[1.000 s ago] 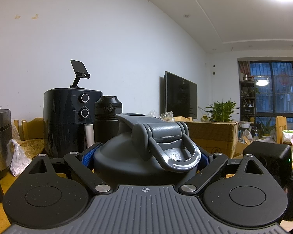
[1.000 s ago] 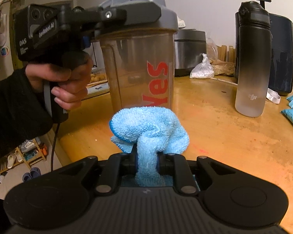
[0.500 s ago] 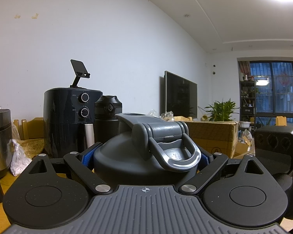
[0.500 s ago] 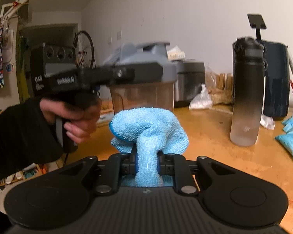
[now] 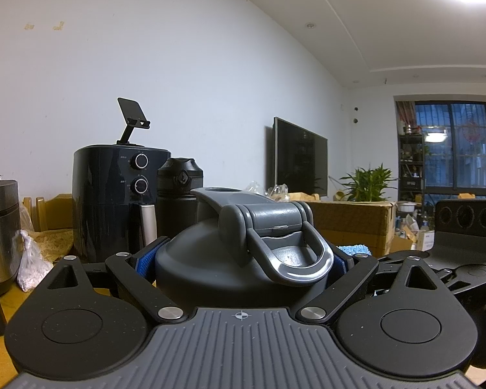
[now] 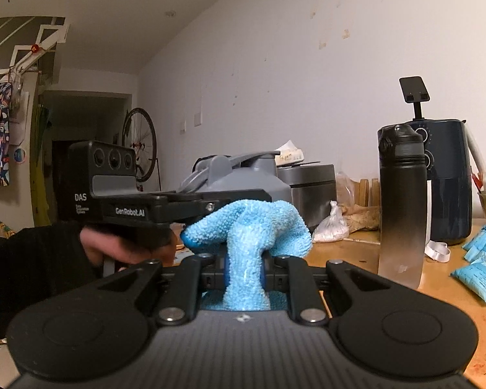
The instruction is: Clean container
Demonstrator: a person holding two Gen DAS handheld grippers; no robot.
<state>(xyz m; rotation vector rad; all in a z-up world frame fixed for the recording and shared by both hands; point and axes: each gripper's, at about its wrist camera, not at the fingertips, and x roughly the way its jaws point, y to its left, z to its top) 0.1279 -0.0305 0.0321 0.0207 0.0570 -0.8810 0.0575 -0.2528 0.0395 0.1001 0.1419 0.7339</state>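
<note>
Here, grey-lidded shaker (image 5: 243, 253) clamped in left jaws, fluffy blue cloth (image 6: 246, 227) in right jaws.

In the right wrist view the water bottle (image 6: 401, 207) stands on the table (image 6: 350, 256), before the air fryer (image 6: 447, 181), which carries a phone stand (image 6: 414, 92); snack packets (image 6: 479, 262) lie to its right, the rice cooker (image 6: 311, 191) and a tied bag (image 6: 332, 227) to its left

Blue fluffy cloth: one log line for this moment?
left hand-held gripper: grips grey shaker lid | right hand-held gripper: clamps blue fluffy cloth
</note>
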